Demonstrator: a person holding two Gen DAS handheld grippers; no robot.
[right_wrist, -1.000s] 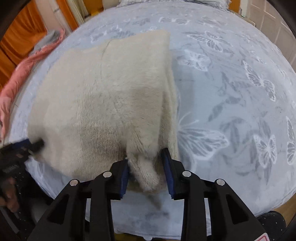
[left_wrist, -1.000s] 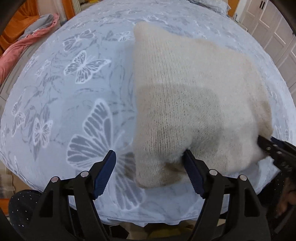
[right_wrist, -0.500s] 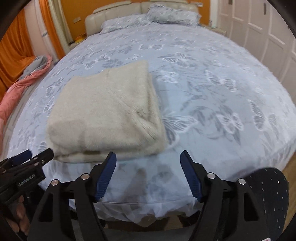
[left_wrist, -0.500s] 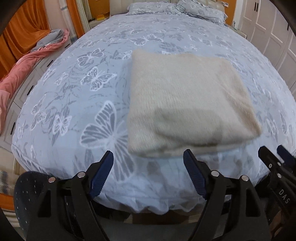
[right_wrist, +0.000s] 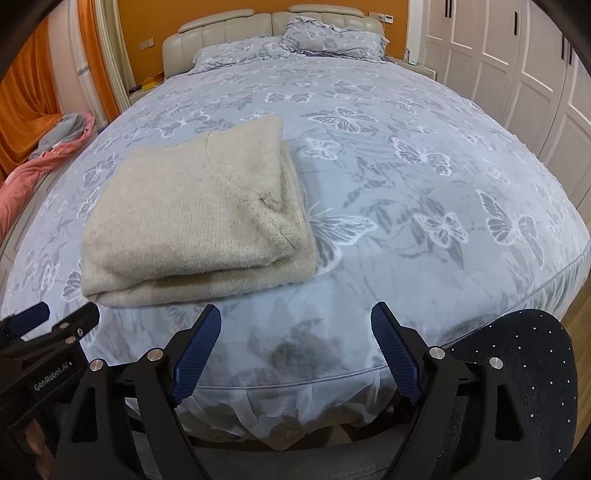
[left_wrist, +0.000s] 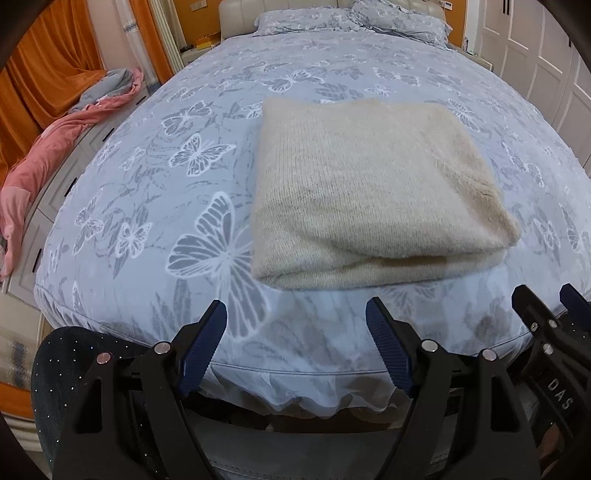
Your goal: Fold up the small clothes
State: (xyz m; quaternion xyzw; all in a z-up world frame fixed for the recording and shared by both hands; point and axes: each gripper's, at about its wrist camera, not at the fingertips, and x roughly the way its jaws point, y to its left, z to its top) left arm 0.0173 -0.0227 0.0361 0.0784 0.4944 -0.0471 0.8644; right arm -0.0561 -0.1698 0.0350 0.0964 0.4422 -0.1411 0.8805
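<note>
Right wrist: right claw (right_wrist: 295, 317) withdrawn, apparently empty.

The folded sweater (left_wrist: 369, 192) is a fuzzy cream knit with fine ribbing, matt and soft-looking. The bedspread (right_wrist: 406, 177) under it is smooth matt cloth printed with butterflies. Both grippers, left (left_wrist: 297, 345) and right (right_wrist: 295, 349), have matt black plastic arms, ridged blue pads (right_wrist: 195, 354) and shiny metal rivets. The headboard (right_wrist: 221, 29) looks like padded beige leather with a slight sheen.

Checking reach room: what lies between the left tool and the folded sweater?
Only bare butterfly-print bedspread separates the open left tool from the sweater, seen in the left wrist view.
</note>
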